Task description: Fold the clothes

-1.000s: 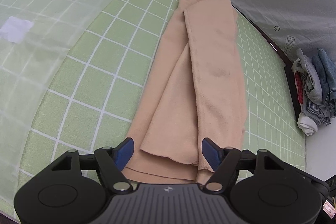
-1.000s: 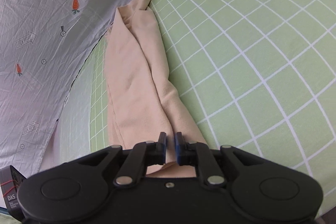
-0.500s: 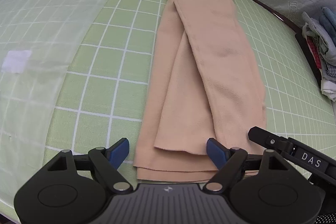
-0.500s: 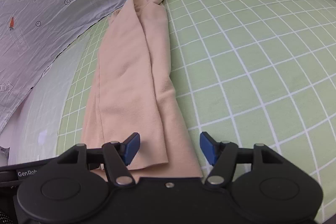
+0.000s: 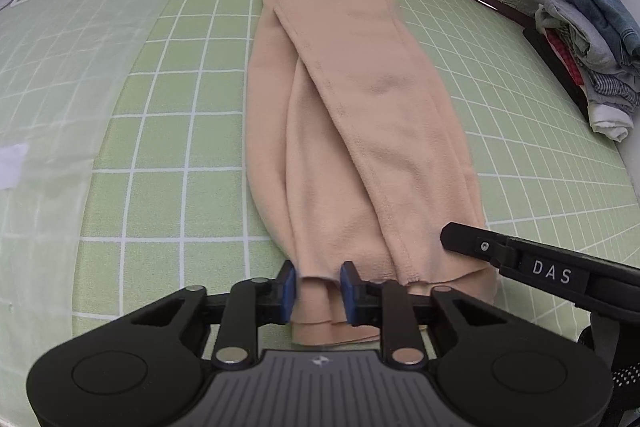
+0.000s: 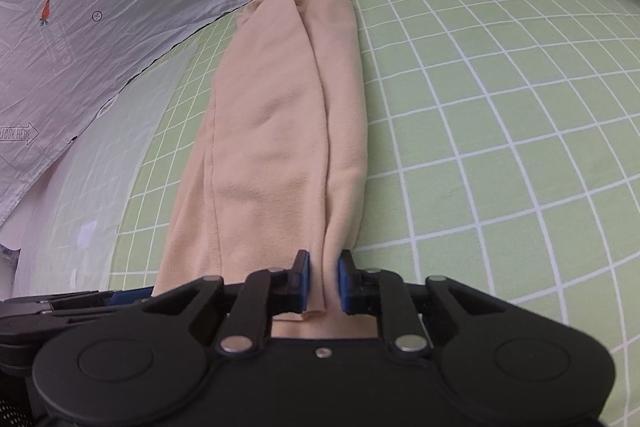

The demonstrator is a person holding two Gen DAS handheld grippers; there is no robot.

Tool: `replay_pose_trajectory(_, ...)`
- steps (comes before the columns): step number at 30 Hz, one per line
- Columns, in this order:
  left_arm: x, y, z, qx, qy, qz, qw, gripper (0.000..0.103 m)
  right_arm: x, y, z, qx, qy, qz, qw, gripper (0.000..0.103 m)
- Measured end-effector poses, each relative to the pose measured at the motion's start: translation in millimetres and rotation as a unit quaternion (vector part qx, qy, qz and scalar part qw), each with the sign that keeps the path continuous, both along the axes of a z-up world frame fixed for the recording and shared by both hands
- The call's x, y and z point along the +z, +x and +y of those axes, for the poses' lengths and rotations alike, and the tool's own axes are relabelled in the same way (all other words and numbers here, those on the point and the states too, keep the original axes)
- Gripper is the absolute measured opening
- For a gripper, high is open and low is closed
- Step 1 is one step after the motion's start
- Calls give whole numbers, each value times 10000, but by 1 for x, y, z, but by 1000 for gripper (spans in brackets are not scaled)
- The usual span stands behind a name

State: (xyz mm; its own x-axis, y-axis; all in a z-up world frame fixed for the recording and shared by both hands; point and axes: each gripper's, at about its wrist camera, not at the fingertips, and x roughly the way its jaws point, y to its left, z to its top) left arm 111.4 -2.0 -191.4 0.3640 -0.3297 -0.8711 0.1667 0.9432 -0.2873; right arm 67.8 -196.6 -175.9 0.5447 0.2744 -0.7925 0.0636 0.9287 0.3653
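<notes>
both tongs, left tongs (image 5: 317, 293) and right tongs (image 6: 323, 281), pinch the beige garment's (image 5: 360, 115) near hem.

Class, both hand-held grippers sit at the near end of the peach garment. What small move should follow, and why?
Probably lift together and carry the near end toward the far end: the left hand-held gripper and right hand-held gripper each pinch the garment.

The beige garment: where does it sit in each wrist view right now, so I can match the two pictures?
Left wrist: the beige garment runs up the centre from the left gripper, whose jaws pinch its near hem.
Right wrist: the beige garment lies centre-left, its near right corner in the right gripper.
Shared landmark: the green grid mat beneath it.
</notes>
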Motion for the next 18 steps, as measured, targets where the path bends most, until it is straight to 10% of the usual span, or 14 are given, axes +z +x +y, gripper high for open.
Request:
replay_pose_trajectory(8,20,-19,33,230,-1204,720,9898,12,22,-21,-12,10,481,166,9987,12)
replay_pose_trajectory(18,72,-6,41,305,-1676,283,9850,12,61,-27,-15,102,516,-256,9983,11)
